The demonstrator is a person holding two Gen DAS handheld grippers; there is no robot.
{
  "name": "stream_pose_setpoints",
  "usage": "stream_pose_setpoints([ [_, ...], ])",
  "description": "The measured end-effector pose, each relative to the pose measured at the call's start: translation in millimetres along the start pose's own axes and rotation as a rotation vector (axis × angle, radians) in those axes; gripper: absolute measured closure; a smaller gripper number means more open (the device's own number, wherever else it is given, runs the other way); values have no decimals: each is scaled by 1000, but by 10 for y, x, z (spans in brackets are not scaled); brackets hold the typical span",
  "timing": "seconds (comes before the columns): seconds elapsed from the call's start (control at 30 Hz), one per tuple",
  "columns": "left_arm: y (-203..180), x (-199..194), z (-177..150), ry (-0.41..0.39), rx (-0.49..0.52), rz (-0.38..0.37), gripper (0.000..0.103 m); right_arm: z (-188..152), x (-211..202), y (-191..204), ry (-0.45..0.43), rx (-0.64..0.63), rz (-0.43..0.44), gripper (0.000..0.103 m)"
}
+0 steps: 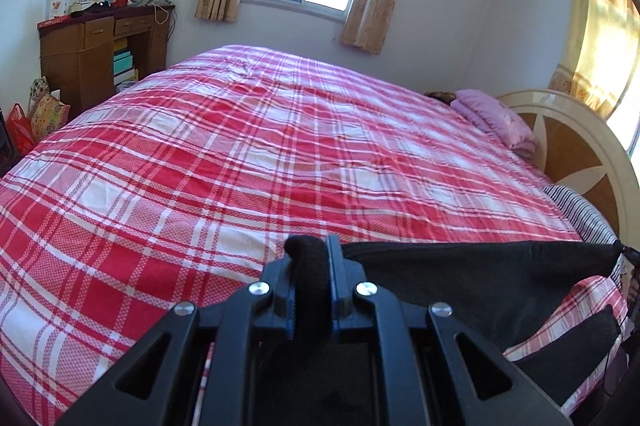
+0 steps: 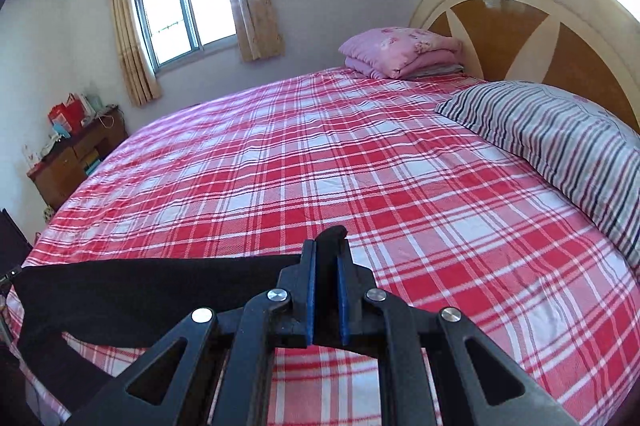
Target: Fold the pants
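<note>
Matt black cloth pants (image 1: 480, 278), woven plaid bedspread (image 1: 240, 154), glossy wooden headboard (image 2: 520, 14).

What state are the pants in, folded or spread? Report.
Spread: the black pants hang stretched between left tongs and right tongs, above the bed.

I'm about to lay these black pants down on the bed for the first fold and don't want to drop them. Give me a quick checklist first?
1. Left gripper fingers clamped on the black pants: ok.
2. Right gripper fingers clamped on the pants: ok.
3. Edge between the two grippers stretched straight: ok.
4. Plaid bedspread ahead free of clutter: ok.
5. Striped pillow and pink folded blanket away from the landing area: ok.
6. Hanging legs untwisted: cannot tell, mostly out of view.
</note>
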State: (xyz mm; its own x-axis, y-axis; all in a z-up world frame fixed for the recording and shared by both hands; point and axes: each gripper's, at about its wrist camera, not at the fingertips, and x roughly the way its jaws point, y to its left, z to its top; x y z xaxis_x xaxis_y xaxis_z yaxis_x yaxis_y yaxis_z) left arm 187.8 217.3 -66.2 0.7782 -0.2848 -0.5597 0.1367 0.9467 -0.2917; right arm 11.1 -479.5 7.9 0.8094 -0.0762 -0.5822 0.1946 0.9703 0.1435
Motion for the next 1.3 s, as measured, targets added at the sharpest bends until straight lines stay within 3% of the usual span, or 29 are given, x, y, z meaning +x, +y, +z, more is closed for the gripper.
stream_pose_setpoints([
  [0.53, 166, -617, -513, -70, -11, -90, 90, -743, -653, -503, -8, 77, 8, 95],
  [0.93, 284, -696, -1097, 2, 29, -96, 90, -1291, -595, -749, 89, 127, -11, 94],
  [1.13, 355, -802, -1235, 5, 73, -78, 77, -1312, -665, -797, 100, 133, 14, 94],
  [1.3, 499, -928, -1299, -11, 79, -25, 63, -1294, -759, -815, 85, 131, -8, 79],
])
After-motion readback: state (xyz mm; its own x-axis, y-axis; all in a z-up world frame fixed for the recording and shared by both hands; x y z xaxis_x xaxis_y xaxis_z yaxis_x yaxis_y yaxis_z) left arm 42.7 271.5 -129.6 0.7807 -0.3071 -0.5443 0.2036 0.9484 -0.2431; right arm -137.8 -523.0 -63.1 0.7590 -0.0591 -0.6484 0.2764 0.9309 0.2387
